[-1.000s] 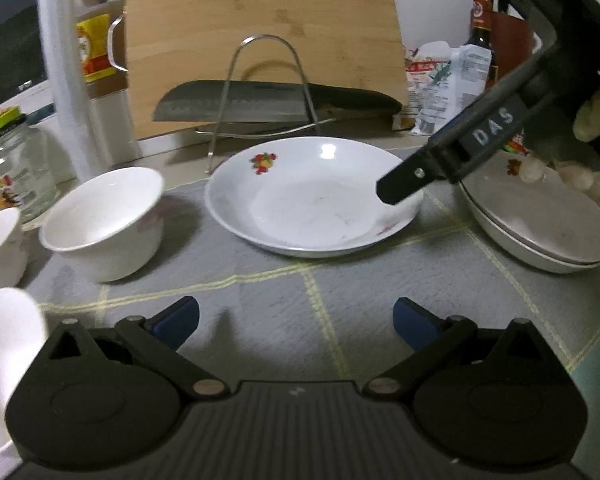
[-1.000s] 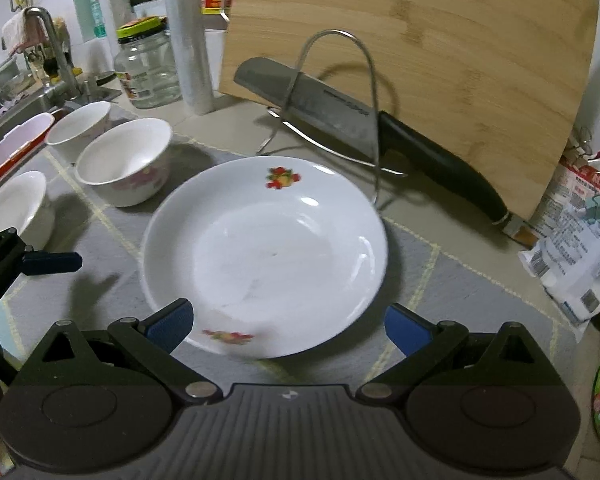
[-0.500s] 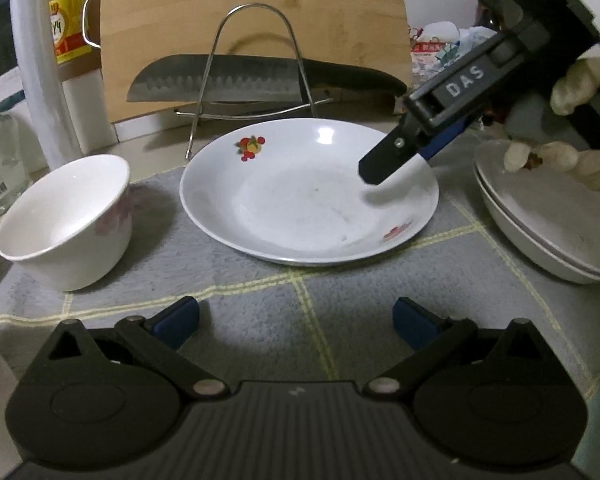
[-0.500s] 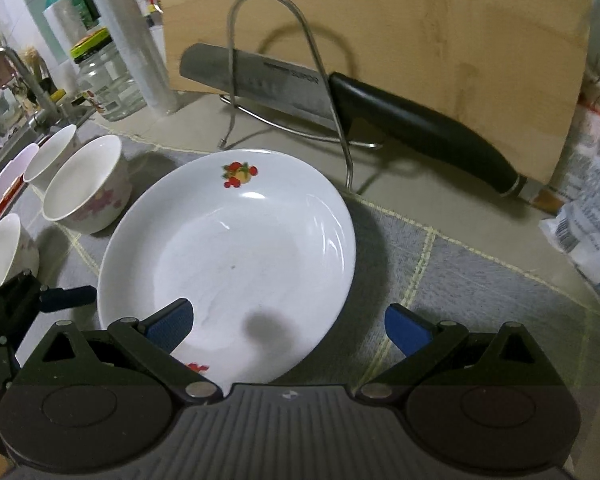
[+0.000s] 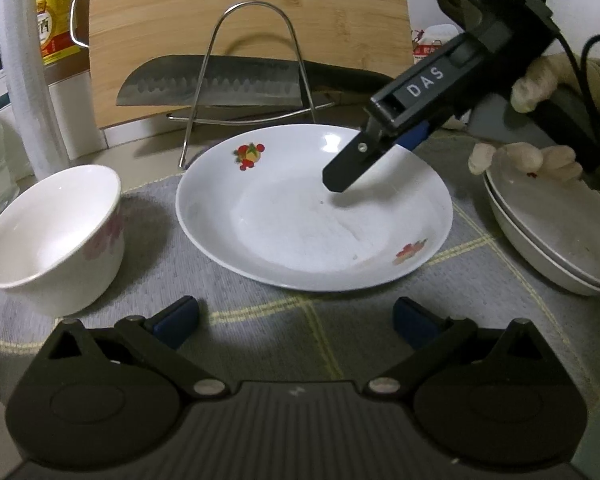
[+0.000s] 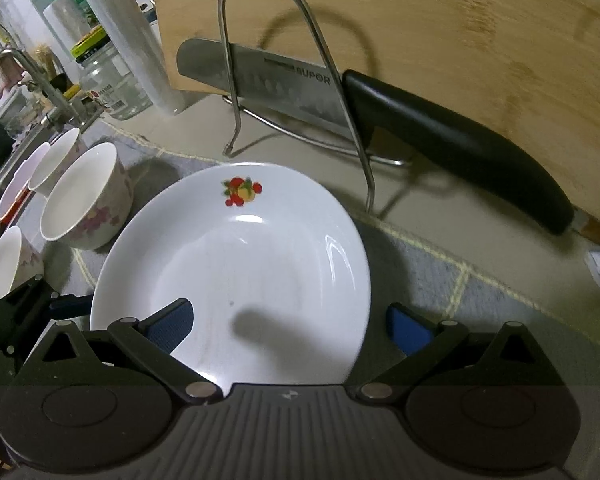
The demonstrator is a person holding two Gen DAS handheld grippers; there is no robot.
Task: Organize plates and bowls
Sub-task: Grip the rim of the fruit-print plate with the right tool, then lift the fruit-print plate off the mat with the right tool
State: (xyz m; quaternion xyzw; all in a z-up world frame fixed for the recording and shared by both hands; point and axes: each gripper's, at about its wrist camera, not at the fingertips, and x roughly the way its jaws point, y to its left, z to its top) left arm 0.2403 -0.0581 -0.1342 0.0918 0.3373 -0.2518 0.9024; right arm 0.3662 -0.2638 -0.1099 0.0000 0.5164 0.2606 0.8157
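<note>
We hold the right gripper (image 6: 290,326) low over the near rim of the white plate (image 6: 236,264), fingers spread wide, one pad above the plate's inside and the other outside its edge, gripping nothing. The plate lies flat on the grey mat (image 5: 260,320), between the floral bowl (image 5: 52,236) and the stacked plates (image 5: 556,240). Our left gripper (image 5: 296,320) waits near, also spread and empty. To do this well, we judge we should straddle the rim squarely and pinch firmly before lifting, keeping clear of the knife (image 6: 380,108) behind
</note>
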